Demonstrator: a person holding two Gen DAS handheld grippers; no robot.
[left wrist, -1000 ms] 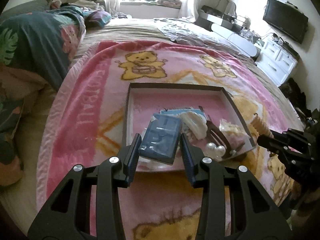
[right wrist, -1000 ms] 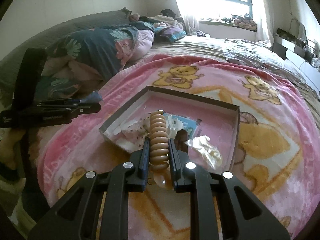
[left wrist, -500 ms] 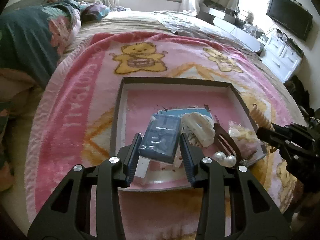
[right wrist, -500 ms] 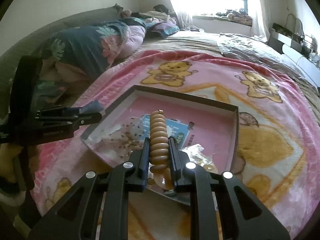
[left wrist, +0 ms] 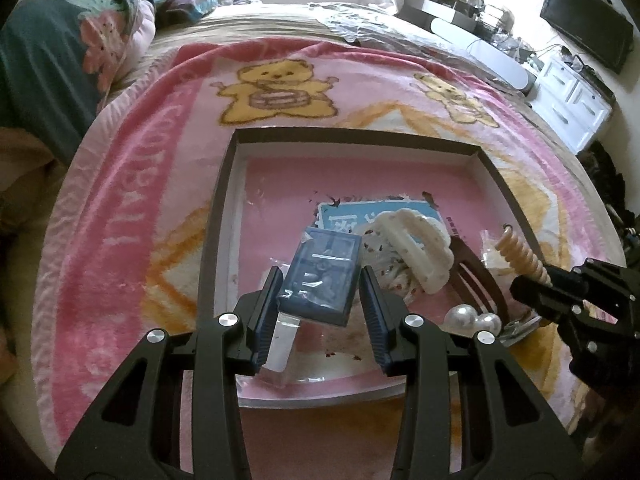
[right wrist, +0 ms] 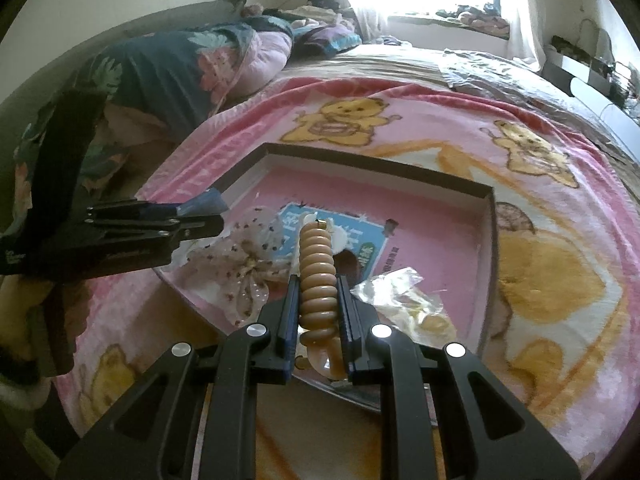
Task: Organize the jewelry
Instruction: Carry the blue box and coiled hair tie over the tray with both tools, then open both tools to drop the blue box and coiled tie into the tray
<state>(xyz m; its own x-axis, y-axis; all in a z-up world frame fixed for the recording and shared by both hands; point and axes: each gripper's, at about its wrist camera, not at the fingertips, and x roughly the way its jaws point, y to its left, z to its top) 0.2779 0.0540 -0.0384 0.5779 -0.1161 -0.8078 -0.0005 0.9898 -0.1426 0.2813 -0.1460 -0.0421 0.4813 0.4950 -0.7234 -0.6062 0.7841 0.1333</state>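
Between left gripper (left wrist: 320, 280) fingers, dark-blue flat packet (left wrist: 322, 276), glossy wrapping, tilted.

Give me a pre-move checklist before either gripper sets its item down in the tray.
1. Left gripper holding the blue packet: cannot tell; a gap shows at the right finger.
2. Right gripper clamped on the tan spiral hair tie: ok.
3. Both grippers over the tray: ok.
4. Bare tray floor for a drop: ok, far half is free.
5. Near tray corner uncluttered: not ok; white claw clip, pearls and floral scrunchie crowd it.
6. Grippers apart from each other: ok.
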